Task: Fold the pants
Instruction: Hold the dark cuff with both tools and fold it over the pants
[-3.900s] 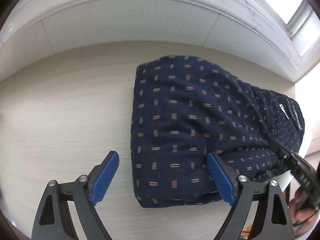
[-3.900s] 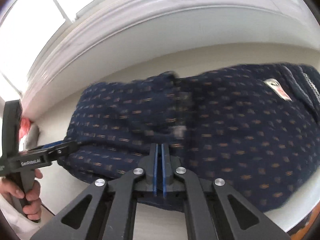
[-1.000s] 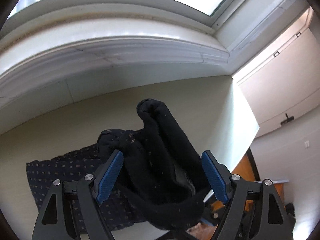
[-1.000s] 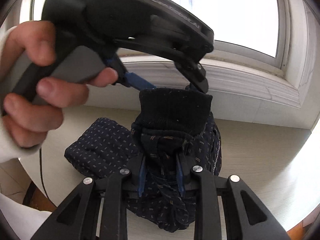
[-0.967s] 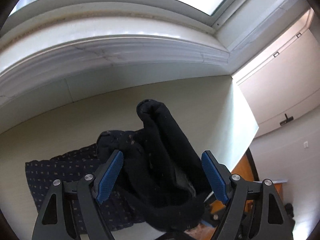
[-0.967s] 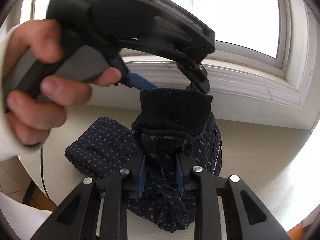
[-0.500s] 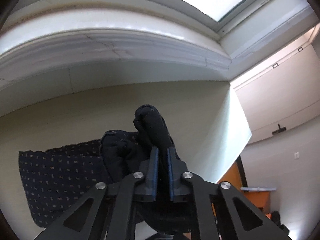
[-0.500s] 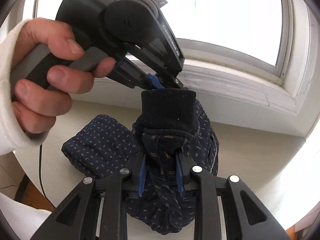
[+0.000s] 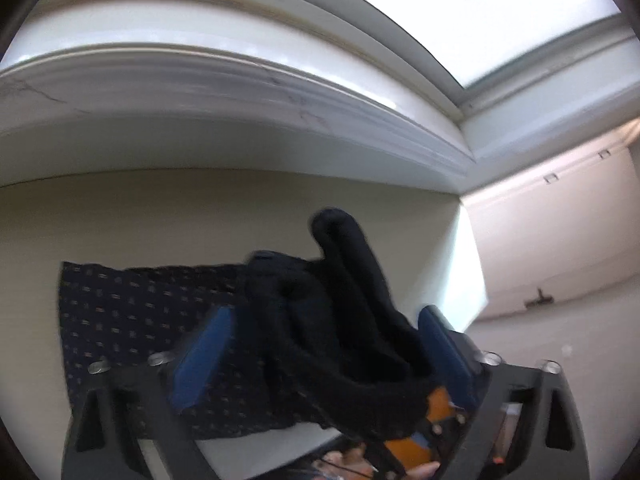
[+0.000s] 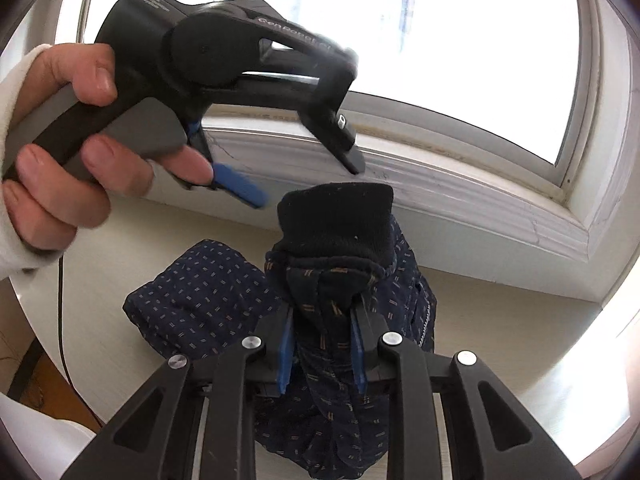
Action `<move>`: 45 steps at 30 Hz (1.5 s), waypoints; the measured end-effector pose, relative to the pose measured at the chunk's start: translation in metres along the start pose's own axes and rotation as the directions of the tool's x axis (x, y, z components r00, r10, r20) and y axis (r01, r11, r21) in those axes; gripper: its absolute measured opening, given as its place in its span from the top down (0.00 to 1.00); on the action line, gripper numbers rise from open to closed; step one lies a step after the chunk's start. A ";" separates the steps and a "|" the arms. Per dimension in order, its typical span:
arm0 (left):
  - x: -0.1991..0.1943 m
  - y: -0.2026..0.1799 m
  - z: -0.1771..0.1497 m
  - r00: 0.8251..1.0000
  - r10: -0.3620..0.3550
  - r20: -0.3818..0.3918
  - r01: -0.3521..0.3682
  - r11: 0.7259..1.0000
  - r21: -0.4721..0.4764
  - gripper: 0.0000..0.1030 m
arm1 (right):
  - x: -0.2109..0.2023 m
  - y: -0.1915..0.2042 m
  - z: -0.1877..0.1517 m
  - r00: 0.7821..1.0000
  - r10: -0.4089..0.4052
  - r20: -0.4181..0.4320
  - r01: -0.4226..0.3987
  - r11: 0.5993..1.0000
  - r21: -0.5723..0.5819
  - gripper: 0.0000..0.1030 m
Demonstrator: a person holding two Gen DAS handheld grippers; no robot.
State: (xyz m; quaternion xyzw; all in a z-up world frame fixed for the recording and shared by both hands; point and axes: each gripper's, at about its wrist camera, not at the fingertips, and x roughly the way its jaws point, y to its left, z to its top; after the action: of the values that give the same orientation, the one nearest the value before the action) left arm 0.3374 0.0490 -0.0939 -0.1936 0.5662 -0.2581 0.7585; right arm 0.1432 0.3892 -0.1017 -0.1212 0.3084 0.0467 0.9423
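Jaws of the left gripper (image 10: 304,184) have just been opening and now stand wide apart, released, with the dark knit cuff (image 10: 340,220) of the pants (image 10: 200,296) just below them and no pad pressing on it; jaws of the right gripper (image 10: 322,352) are clenched on a bunched fold of the same pants, lifting it up from the rest. From largest to smallest: the pale bench (image 10: 500,336) runs back to a white moulded window sill (image 10: 460,196), and under the bright window (image 10: 440,40) its surface is bare to the right of the cloth and also behind it, so open room lies there. In the left wrist view the far right corner of the bench (image 9: 468,264) ends sharply before the room wall, and its near edge passes under the cloth. The navy pants with small tan marks lie partly flat on the bench at the left, while the raised part stands between the two grippers. The left hand (image 10: 68,136), in a white sleeve (image 10: 12,88), holds the grip of its tool. The left wrist view is blurred, and the cuff (image 9: 352,304) hides much of the near bench there. How many layers the right jaws hold I cannot tell.
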 end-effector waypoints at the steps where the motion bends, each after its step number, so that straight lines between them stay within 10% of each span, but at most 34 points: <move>1: 0.004 0.002 0.001 1.000 0.000 -0.012 0.000 1.000 0.001 0.07 | -0.001 -0.001 0.001 1.000 -0.002 0.002 0.002 1.000 0.007 0.80; 10: 0.060 0.017 0.007 0.978 -0.139 -0.156 0.118 0.983 -0.139 0.07 | -0.006 -0.003 0.002 1.000 -0.001 0.005 0.001 1.000 0.008 0.81; 20: 0.072 0.021 0.016 0.945 -0.300 -0.130 0.264 0.935 -0.237 0.04 | -0.001 -0.004 0.000 1.000 -0.001 -0.004 0.001 1.000 0.020 0.81; 27: 0.080 0.008 0.011 0.972 -0.145 -0.186 0.119 0.982 -0.144 0.03 | 0.005 0.022 0.000 1.000 -0.009 -0.005 0.009 0.995 -0.095 0.81; 30: 0.085 -0.001 0.009 0.980 -0.038 -0.197 0.025 0.997 -0.069 0.29 | 0.007 0.017 0.001 1.000 -0.009 -0.008 0.009 0.998 -0.056 0.81; 34: 0.073 0.002 0.007 0.983 -0.034 -0.179 0.024 0.998 -0.054 0.54 | 0.005 0.007 0.005 1.000 -0.011 -0.011 0.011 1.000 -0.017 0.81; 45: -0.009 0.050 0.014 0.998 -0.036 -0.042 0.034 0.998 -0.058 0.61 | 0.005 0.057 0.035 0.999 0.002 0.053 0.006 0.989 -0.151 0.81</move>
State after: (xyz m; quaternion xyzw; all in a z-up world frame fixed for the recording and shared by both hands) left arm 0.3578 0.0940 -0.1128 -0.2195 0.5860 -0.2592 0.7357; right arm 0.1575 0.4537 -0.0890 -0.1913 0.2787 0.0722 0.9384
